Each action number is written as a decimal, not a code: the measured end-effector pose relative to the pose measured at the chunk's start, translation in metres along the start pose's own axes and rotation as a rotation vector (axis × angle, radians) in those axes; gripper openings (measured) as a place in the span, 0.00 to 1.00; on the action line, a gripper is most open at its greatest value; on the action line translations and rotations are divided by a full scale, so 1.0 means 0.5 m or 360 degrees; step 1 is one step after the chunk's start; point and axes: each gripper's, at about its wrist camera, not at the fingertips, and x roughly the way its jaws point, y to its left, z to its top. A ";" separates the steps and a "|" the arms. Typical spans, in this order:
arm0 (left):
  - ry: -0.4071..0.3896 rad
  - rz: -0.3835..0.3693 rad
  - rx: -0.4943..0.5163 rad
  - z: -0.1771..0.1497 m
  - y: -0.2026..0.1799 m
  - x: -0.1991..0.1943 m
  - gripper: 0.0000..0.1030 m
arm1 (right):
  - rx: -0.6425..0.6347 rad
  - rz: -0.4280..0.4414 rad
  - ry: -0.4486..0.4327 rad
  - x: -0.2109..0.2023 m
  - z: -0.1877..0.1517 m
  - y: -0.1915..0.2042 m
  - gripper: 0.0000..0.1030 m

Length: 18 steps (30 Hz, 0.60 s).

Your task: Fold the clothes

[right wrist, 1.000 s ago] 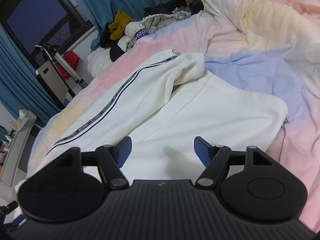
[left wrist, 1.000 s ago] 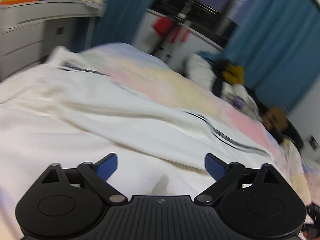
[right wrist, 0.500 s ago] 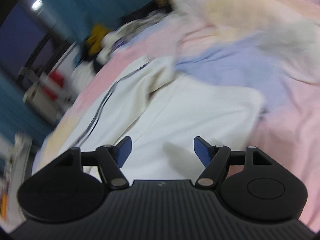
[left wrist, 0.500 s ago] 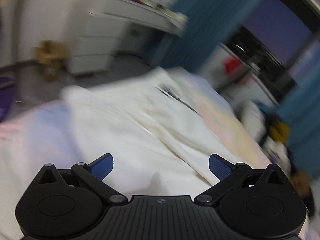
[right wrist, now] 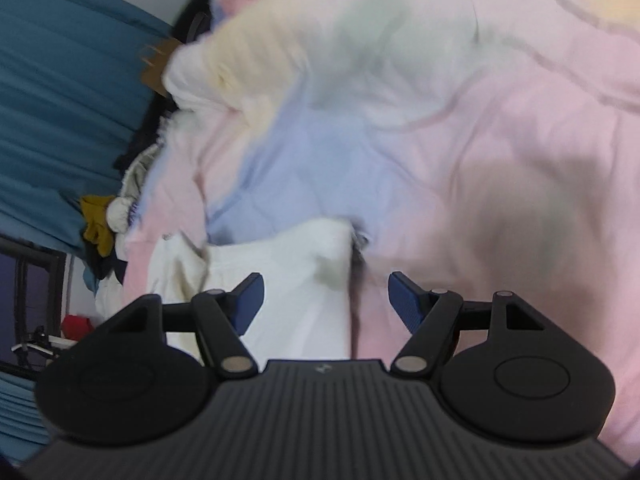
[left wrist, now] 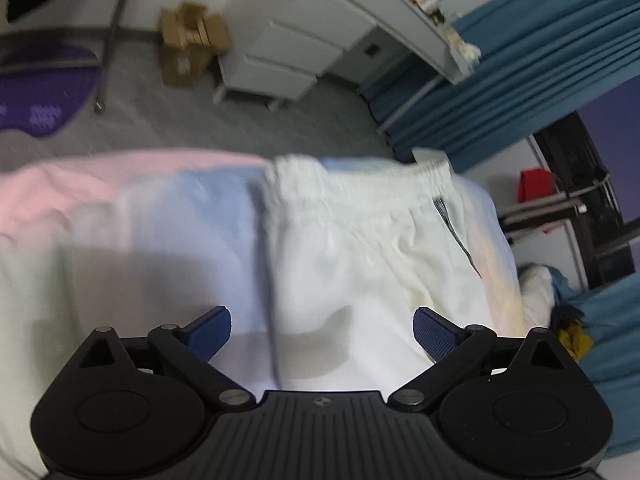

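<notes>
In the left wrist view, the pastel bed cover (left wrist: 168, 216) is seen on the left. White pants (left wrist: 360, 248) are spread on it in the middle, waistband toward the top. The left gripper (left wrist: 322, 330) is held above them, jaws wide open and empty. In the right wrist view, the pants' corner (right wrist: 304, 256) is seen at lower middle. The right gripper (right wrist: 326, 300) is held over it, jaws wide open and empty.

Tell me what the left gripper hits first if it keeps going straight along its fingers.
Most likely the white trousers: the open left gripper points over the cloth toward the elastic waistband. Depth is unclear in the blurred view, so the exact contact spot is a guess.
</notes>
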 end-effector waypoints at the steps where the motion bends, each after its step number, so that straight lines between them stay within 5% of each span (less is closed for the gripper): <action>1: 0.0020 -0.0047 0.0002 0.002 -0.002 0.013 0.95 | 0.0037 -0.0003 0.0042 0.015 0.000 -0.006 0.69; 5: 0.0128 -0.0190 0.0034 0.001 -0.019 0.055 0.94 | 0.0173 0.0013 0.0171 0.077 -0.001 -0.016 0.69; 10: 0.0078 -0.0431 0.0021 -0.007 -0.026 0.041 0.94 | 0.0015 0.0205 0.0281 0.120 -0.018 0.044 0.70; 14: 0.0086 -0.0356 -0.0008 -0.011 -0.023 0.054 0.86 | -0.0070 0.0287 0.0221 0.111 -0.025 0.069 0.70; 16: 0.0096 -0.0311 -0.0062 -0.009 -0.006 0.067 0.83 | -0.0110 0.0309 0.0191 0.102 -0.026 0.077 0.61; 18: 0.0103 -0.0299 -0.0111 -0.008 0.008 0.069 0.79 | -0.0149 0.0330 0.0161 0.093 -0.027 0.084 0.29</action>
